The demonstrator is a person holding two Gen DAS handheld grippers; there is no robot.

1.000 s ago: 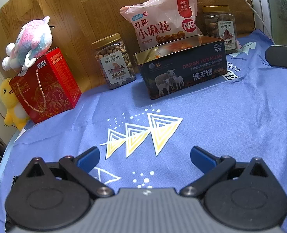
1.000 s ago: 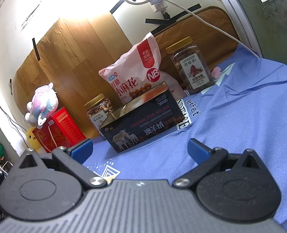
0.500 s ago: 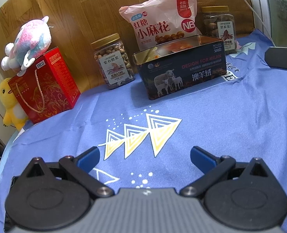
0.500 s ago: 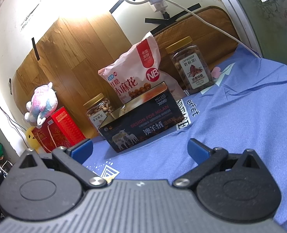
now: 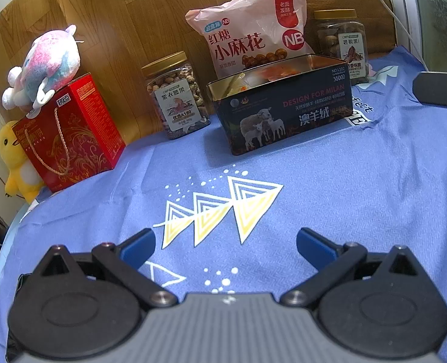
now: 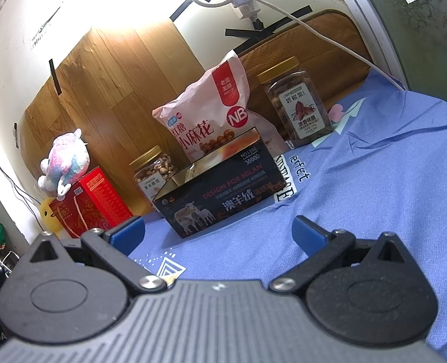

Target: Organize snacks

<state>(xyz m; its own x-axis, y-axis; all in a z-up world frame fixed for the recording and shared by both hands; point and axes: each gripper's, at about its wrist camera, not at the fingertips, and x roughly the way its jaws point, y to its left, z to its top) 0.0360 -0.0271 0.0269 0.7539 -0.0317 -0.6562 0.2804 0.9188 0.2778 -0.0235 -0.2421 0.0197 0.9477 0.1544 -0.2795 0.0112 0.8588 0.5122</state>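
A dark open tin box (image 5: 284,112) (image 6: 220,196) stands at the back of the blue cloth with snack packets showing inside. Behind it leans a pink snack bag (image 5: 250,36) (image 6: 208,118). A nut jar with a gold lid (image 5: 176,95) (image 6: 152,175) stands to its left, a second jar (image 5: 343,44) (image 6: 297,106) to its right. My left gripper (image 5: 225,243) is open and empty, low over the cloth, well short of the box. My right gripper (image 6: 218,230) is open and empty; part of it shows at the right edge of the left wrist view (image 5: 441,93).
A red gift box (image 5: 69,133) (image 6: 91,202) with a pink plush toy (image 5: 44,66) on top stands at the back left, a yellow plush duck (image 5: 13,160) beside it. A wooden panel (image 5: 132,15) backs the row. A cable (image 6: 314,27) hangs across the wall.
Both views have shifted very slightly; the objects stand as before and both grippers stay open.
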